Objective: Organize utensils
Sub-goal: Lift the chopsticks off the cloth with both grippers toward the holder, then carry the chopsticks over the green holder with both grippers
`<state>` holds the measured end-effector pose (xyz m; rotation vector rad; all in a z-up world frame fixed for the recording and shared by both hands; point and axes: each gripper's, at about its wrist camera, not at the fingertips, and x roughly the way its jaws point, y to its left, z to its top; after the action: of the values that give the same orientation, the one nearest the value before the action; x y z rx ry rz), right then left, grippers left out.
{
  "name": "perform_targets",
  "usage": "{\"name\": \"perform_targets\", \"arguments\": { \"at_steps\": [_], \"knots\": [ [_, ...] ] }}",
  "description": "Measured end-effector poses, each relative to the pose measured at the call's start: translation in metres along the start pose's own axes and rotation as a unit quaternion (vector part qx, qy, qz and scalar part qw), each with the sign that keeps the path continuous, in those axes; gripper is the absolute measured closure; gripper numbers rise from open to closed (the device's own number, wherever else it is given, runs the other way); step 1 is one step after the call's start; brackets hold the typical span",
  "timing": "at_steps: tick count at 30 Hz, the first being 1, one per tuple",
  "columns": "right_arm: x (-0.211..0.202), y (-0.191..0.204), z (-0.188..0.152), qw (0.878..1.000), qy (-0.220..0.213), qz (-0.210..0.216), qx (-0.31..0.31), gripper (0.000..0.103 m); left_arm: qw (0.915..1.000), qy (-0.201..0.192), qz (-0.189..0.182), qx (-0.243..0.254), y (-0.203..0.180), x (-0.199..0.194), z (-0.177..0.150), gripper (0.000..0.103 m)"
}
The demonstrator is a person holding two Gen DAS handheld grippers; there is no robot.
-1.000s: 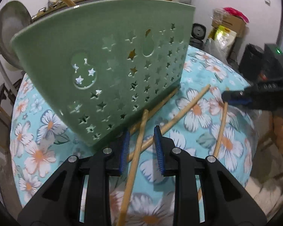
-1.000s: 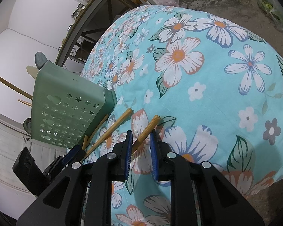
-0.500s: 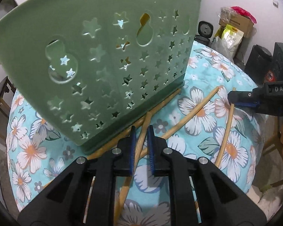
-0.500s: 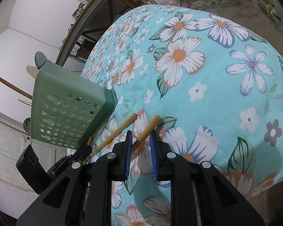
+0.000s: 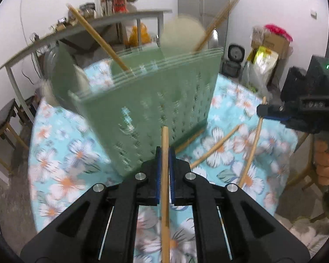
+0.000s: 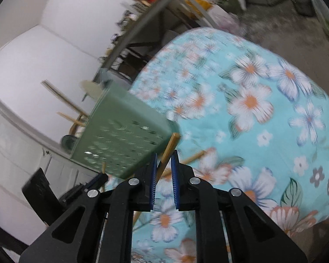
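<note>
A green perforated utensil basket (image 5: 155, 100) stands on the floral table, with chopsticks and a pale spoon sticking out of its top. My left gripper (image 5: 165, 153) is shut on a wooden chopstick (image 5: 165, 188) and holds it lifted, tip toward the basket's front wall. My right gripper (image 6: 164, 160) is shut on another wooden chopstick (image 6: 168, 151), raised beside the basket (image 6: 122, 140). In the left wrist view the right gripper (image 5: 272, 111) holds its stick (image 5: 251, 149) at the right. Two more chopsticks (image 5: 215, 146) lie on the cloth by the basket's foot.
The round table carries a turquoise flowered cloth (image 6: 263, 114). A grey shelf (image 5: 83, 28) with jars stands behind. Boxes, bags and a rice cooker (image 5: 235, 54) sit on the floor at the back right. A wooden chair (image 5: 2, 129) is at the left.
Both grippers have risen and pulled back from the table, each lifting its chopstick off the cloth. The left gripper closed on its stick during this time. The view is motion-blurred.
</note>
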<state>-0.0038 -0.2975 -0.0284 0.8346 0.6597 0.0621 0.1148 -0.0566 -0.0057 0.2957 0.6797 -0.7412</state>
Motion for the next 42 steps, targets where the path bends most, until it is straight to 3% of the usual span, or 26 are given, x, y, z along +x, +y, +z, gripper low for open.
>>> {"name": "perform_targets", "arguments": {
  "at_steps": [4,10,17,20,26,29,34,37,42],
  "knots": [
    [-0.012,0.031,0.003,0.998,-0.02,0.006,-0.06,0.092,0.9988,-0.039,0.0,-0.028,0.018,-0.042,0.016,0.098],
    [-0.033,0.077,0.008,0.988,-0.056,0.016,-0.146,0.094,0.9893,-0.128,-0.032,-0.063,0.041,-0.113,0.046,0.098],
    [-0.058,0.113,0.017,0.974,-0.095,0.024,-0.202,0.096,0.9673,-0.234,-0.077,-0.062,0.042,-0.171,0.088,0.098],
    [-0.069,0.126,0.023,0.969,-0.113,0.029,-0.219,0.096,0.9533,-0.279,-0.094,-0.067,0.042,-0.184,0.11,0.098],
    [-0.079,0.137,0.029,0.965,-0.129,0.036,-0.225,0.096,0.92,-0.362,-0.104,-0.108,0.049,-0.191,0.135,0.098],
    [-0.076,0.136,0.027,0.967,-0.123,0.034,-0.221,0.096,0.9021,-0.401,-0.09,-0.132,0.062,-0.191,0.141,0.098],
    [-0.068,0.128,0.029,0.97,-0.114,0.032,-0.212,0.096,0.8772,-0.439,-0.085,-0.176,0.08,-0.183,0.148,0.098],
    [-0.066,0.126,0.031,0.971,-0.111,0.031,-0.209,0.096,0.8707,-0.452,-0.063,-0.184,0.083,-0.169,0.146,0.098],
    [-0.059,0.118,0.035,0.973,-0.103,0.026,-0.203,0.096,0.8773,-0.437,-0.035,-0.195,0.084,-0.129,0.14,0.098]
  ]
}}
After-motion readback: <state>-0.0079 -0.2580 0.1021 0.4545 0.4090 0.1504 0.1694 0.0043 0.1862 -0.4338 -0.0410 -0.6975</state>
